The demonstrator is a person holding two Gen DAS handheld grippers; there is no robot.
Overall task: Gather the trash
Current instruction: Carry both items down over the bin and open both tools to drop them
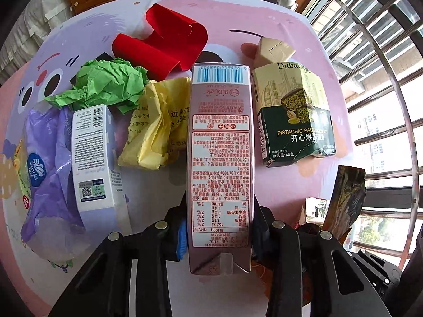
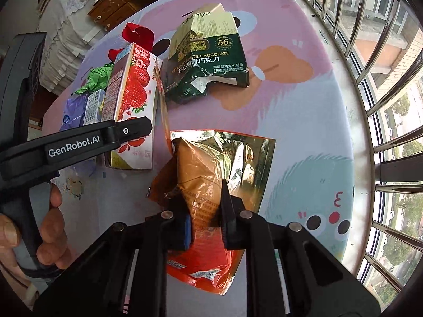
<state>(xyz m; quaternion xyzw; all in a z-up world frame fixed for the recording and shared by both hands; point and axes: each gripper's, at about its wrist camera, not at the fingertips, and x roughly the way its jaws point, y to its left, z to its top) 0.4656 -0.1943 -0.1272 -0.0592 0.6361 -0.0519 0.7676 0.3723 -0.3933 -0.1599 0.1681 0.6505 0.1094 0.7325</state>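
My left gripper (image 1: 220, 211) is shut on a pink strawberry milk carton (image 1: 220, 158), which lies lengthwise between the fingers. In the right wrist view the same carton (image 2: 132, 97) shows its strawberry face, with the left gripper's finger (image 2: 79, 142) across it and a person's hand (image 2: 50, 227) on the handle. My right gripper (image 2: 205, 211) is shut on a crumpled orange and gold foil snack bag (image 2: 211, 169), also seen at the left view's right edge as a foil bag (image 1: 346, 198).
On the pink cartoon tablecloth (image 1: 304, 26) lie a torn pistachio chocolate box (image 1: 293, 116), a beige box (image 1: 275, 51), yellow wrapper (image 1: 158, 124), green crumpled paper (image 1: 105, 84), red card (image 1: 164, 45), white box (image 1: 95, 155) and purple tissue pack (image 1: 47, 163). Window bars (image 2: 383, 79) run along the right.
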